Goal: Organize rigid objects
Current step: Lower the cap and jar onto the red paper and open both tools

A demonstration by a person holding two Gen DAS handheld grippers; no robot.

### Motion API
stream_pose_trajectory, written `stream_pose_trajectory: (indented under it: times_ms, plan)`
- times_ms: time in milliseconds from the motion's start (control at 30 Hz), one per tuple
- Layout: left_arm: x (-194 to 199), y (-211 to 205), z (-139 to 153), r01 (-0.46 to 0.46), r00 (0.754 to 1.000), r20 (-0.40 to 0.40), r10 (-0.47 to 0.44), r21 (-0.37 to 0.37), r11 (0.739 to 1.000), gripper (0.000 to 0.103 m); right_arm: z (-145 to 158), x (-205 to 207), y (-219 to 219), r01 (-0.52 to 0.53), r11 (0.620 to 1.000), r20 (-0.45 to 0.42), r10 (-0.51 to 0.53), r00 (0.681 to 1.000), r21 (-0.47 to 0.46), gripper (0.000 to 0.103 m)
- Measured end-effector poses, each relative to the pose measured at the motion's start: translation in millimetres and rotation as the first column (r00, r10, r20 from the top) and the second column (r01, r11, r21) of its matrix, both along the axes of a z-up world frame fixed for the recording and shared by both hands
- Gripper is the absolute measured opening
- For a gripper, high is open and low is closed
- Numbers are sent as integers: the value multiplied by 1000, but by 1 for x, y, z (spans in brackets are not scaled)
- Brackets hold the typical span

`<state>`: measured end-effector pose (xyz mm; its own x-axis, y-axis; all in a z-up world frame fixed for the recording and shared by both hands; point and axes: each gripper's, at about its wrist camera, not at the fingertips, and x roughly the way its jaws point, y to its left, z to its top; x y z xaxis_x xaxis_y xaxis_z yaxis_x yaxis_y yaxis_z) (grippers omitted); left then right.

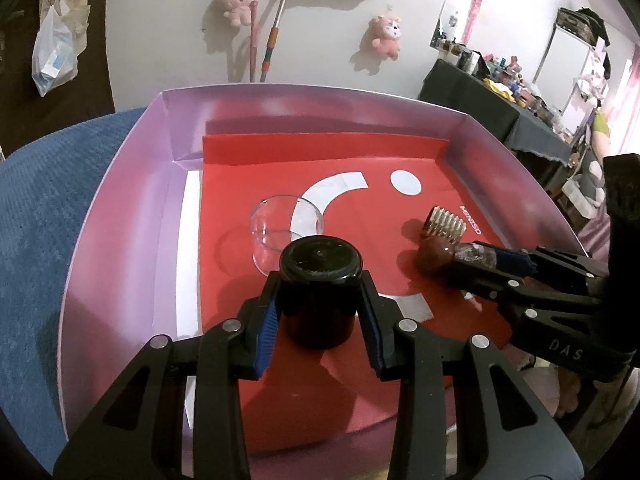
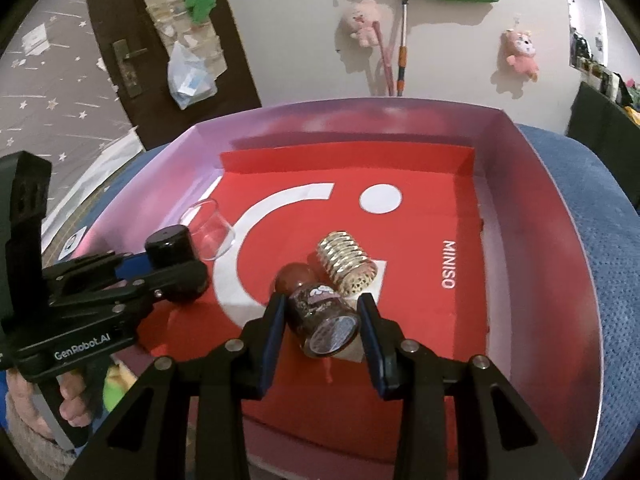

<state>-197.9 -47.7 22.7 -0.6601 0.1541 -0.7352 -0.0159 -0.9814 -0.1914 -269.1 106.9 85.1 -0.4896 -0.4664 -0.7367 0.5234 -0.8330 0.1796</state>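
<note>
Two items are arriving together: the black cylindrical jar [image 1: 320, 280] pinched in the left gripper [image 1: 320, 312], the brown patterned bottle [image 2: 326, 318] clamped by the right gripper [image 2: 322, 340], both low over the red-lined box [image 2: 540, 208]. Clear glass cup [image 1: 280, 232] at eleven o'clock, gold ribbed cap [image 2: 348, 266] at one already inside; releases remain.

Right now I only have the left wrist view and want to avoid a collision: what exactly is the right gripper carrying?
Observer: The right gripper holds a small brown patterned bottle with a reddish-brown round cap, tilted, base toward the camera.
Operator: Is the gold piece touching it?
Observer: The gold ribbed cap lies just behind the bottle; contact is unclear.
Operator: Any branding in the box?
Observer: The red liner reads MINISO in full beside the gold cap.
</note>
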Motion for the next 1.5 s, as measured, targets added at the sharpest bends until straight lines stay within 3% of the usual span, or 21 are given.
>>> stream_pose_trajectory:
  times_ms: [533,1500]
  plan:
    - [-6,0,0,-5,1000,8,5,2,1000,34,1,-9,0,43,998,-5,-43,999,48,39]
    - [-4,4,-4,-4,1000,22,5,-26,1000,37,1,-7,-1,31,999,11,-31,999,30,40]
